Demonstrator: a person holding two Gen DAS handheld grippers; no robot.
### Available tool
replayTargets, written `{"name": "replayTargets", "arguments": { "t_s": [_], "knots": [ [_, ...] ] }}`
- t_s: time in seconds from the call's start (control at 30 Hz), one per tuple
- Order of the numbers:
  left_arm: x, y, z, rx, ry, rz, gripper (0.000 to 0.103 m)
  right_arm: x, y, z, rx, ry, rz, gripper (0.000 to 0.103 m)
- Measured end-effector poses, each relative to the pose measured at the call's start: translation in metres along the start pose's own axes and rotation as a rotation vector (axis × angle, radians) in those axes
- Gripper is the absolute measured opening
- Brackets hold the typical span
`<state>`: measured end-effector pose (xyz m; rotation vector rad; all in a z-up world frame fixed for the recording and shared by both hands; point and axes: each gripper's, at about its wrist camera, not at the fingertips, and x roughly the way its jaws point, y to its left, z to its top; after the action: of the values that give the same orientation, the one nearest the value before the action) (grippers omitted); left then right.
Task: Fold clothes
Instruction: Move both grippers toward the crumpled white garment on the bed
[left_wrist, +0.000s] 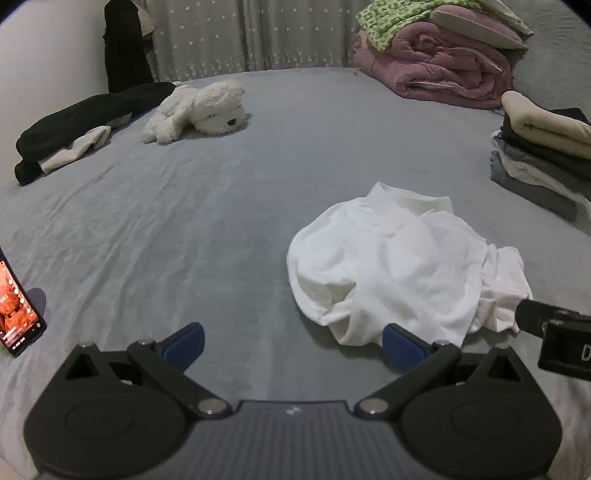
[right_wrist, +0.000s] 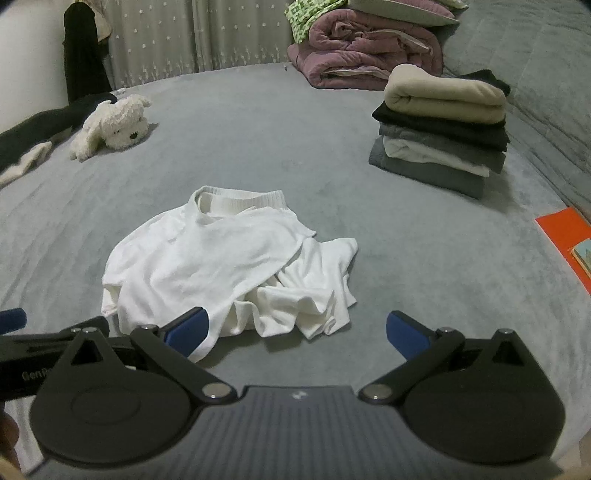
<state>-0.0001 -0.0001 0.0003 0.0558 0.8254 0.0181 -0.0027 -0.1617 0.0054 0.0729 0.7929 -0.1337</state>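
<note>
A crumpled white garment (right_wrist: 229, 266) was seen lying on the grey bedsheet (right_wrist: 295, 147), its ribbed band (right_wrist: 243, 201) turned toward twelve o'clock in the right wrist view. The right gripper (right_wrist: 297, 332) was held just short of the garment's near edge with its blue pads (right_wrist: 404, 338) spread wide and nothing between them; the heap was seen at about eleven o'clock from it. The left gripper (left_wrist: 293, 345) was likewise spread fully with nothing gripped, and the garment (left_wrist: 399, 266) was seen at about one o'clock from it. A stack of folded clothes (right_wrist: 443, 129), topped by a beige piece, was placed at two o'clock in the right wrist view, well apart from the garment. A pink quilt (right_wrist: 369, 51) was piled at one o'clock by the curtain (right_wrist: 166, 40). A white plush dog (right_wrist: 114, 125) was seen at ten o'clock, beside dark clothing (left_wrist: 85, 118). A lit phone (left_wrist: 16, 314) was propped at nine o'clock in the left wrist view.
</note>
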Motion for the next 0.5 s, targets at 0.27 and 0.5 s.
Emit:
{"name": "replayTargets", "arguments": {
  "t_s": [0.27, 0.5],
  "knots": [
    [0.006, -0.0013, -0.0002, 0.011, 0.022, 0.007, 0.103, 0.0041, 0.0008, -0.0019, 0.003, 0.033, 0.015, 0.103],
    [0.0072, -0.0028, -0.0045, 0.018, 0.028, -0.001, 0.103, 0.0062, 0.0025, -0.0015, 0.0, 0.04, 0.009, 0.103]
  ]
}}
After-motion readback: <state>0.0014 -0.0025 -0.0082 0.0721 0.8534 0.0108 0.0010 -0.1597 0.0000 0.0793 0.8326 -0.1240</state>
